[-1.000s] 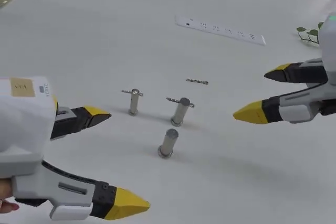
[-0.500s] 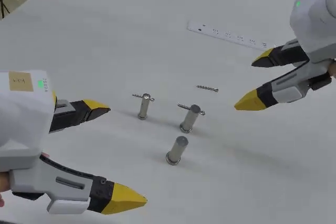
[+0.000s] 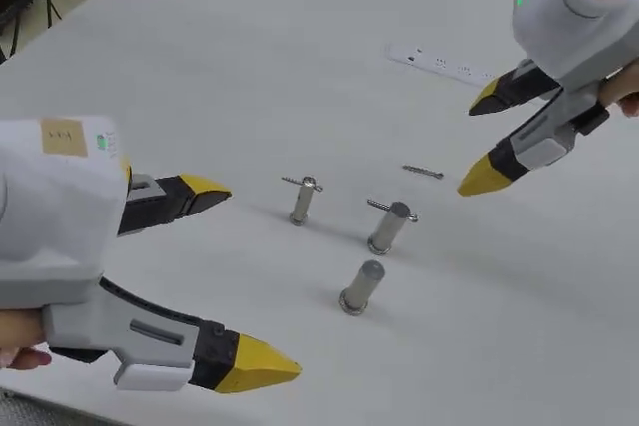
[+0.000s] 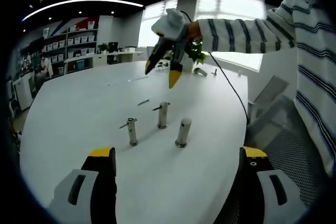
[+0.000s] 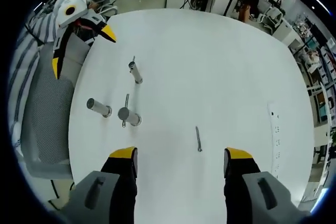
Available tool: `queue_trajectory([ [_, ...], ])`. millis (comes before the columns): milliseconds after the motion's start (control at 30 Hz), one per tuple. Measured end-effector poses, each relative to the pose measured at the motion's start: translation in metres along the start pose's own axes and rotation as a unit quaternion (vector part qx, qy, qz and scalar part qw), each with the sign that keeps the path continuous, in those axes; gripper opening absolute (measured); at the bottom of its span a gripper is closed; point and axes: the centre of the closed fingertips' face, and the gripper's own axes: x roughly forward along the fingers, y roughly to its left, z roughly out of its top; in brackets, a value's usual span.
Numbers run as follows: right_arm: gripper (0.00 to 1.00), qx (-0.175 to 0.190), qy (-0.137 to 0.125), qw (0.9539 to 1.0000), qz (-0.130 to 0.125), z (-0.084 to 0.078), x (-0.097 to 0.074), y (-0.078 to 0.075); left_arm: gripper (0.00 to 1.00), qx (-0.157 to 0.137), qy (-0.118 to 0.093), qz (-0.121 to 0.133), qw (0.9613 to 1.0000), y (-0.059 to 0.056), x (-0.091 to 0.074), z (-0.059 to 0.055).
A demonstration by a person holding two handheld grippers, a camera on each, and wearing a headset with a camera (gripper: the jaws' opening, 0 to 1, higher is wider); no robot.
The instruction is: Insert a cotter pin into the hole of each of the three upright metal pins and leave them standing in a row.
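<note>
Three upright metal pins stand on the white table. The far-left pin [image 3: 303, 201] and the middle pin [image 3: 389, 227] each carry a cotter pin through the top. The near pin [image 3: 362, 286] has none. A loose cotter pin [image 3: 423, 172] lies on the table beyond them, also in the right gripper view as the loose cotter pin [image 5: 199, 138] ahead of the jaws. My right gripper [image 3: 479, 142] hovers open just right of that pin, above the table. My left gripper [image 3: 240, 281] is open at the near left, empty, facing the pins [image 4: 159, 123].
A white power strip [image 3: 441, 64] lies at the far side of the table [image 3: 200, 67]. A chair seat [image 5: 47, 119] stands at the table's edge near the person. Shelves and desks line the room beyond.
The right gripper has risen and tilted down toward the loose cotter pin. The head camera has shifted, so the pins sit further right in view. The pins themselves have not moved.
</note>
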Motion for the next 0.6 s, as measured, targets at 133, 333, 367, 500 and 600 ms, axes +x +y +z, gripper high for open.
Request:
queue_trajectory([
  [133,0.58,-0.001,0.016,0.9997,0.016,-0.004,0.013,-0.004,0.96,-0.002,0.000,0.001,1.0000,-0.001,-0.001,0.000],
  [333,0.50,-0.003,0.028,0.9992,0.029,-0.011,0.030,-0.009,0.96,-0.006,0.001,0.004,1.0000,0.000,-0.003,-0.002],
  [367,0.47,-0.003,0.030,0.9990,0.032,-0.012,0.032,-0.009,0.95,-0.008,0.001,0.004,1.0000,0.000,-0.003,-0.002],
  [500,0.34,-0.008,0.035,0.9987,0.036,-0.015,0.040,-0.013,0.95,-0.014,0.001,0.003,0.9999,0.000,-0.003,-0.004],
  [600,0.31,-0.008,0.035,0.9988,0.034,-0.016,0.049,-0.021,0.95,-0.017,0.001,0.004,0.9998,-0.001,-0.002,-0.005],
])
